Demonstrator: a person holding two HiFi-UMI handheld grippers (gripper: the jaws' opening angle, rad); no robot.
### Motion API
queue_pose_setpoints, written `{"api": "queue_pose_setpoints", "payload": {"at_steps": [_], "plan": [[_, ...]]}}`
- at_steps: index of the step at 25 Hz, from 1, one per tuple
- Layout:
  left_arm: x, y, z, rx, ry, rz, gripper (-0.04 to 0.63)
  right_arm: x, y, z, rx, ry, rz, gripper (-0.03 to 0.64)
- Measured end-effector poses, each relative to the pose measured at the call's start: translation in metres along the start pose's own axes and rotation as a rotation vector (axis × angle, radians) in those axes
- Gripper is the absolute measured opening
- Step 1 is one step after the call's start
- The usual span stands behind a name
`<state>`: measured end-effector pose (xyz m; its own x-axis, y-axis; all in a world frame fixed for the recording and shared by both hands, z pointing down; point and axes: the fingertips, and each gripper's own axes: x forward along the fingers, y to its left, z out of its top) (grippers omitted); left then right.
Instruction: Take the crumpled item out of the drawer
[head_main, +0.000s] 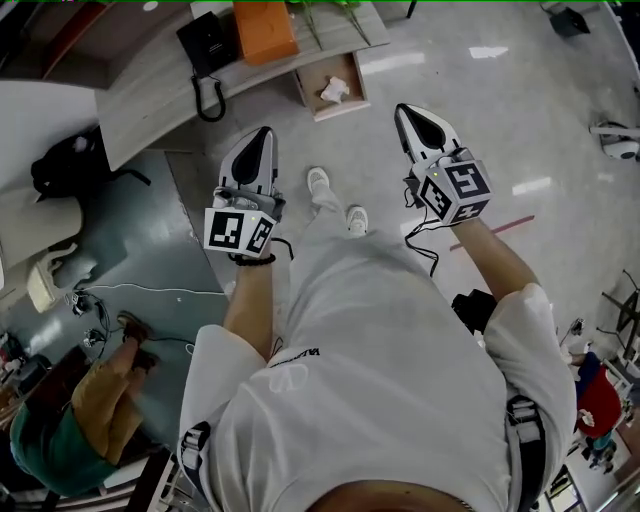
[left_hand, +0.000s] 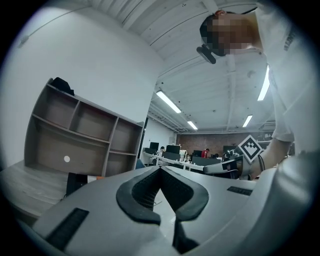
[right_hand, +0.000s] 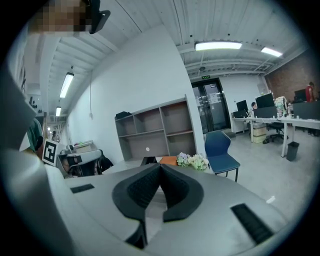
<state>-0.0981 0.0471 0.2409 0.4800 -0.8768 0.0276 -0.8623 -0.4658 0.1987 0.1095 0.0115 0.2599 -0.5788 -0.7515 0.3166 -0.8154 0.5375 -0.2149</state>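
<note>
Drawer (head_main: 343, 110) stood open ahead of me with the crumpled item (head_main: 334, 90) inside, lying forward of and between my left gripper (head_main: 266, 132) and right gripper (head_main: 402, 110), both closed and empty, the right seeming slightly nearer.

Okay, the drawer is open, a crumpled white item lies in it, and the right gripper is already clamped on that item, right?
Not quite. The drawer is open and the crumpled white item lies in it, but the right gripper is not on it: the head view shows it well short of the drawer, jaws shut on nothing.
</note>
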Motion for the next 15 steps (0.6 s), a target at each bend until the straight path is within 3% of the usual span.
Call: {"api": "queue_pose_setpoints", "payload": {"at_steps": [5,9,15], "plan": [[0.044,0.045,-0.032,0.009,0.053,-0.012,0.0,0.068,-0.004,-0.006,0.006,0.034,0.003,0.002],[0.078,0.075,-0.079,0.03,0.125,-0.037,-0.001,0.122,-0.006,-0.033,0.046,0.087,0.002,0.002],[0.118,0.101,-0.142,-0.059,0.184,-0.093,0.0,0.186,-0.016,-0.096,0.091,0.194,-0.018,0.002]]}}
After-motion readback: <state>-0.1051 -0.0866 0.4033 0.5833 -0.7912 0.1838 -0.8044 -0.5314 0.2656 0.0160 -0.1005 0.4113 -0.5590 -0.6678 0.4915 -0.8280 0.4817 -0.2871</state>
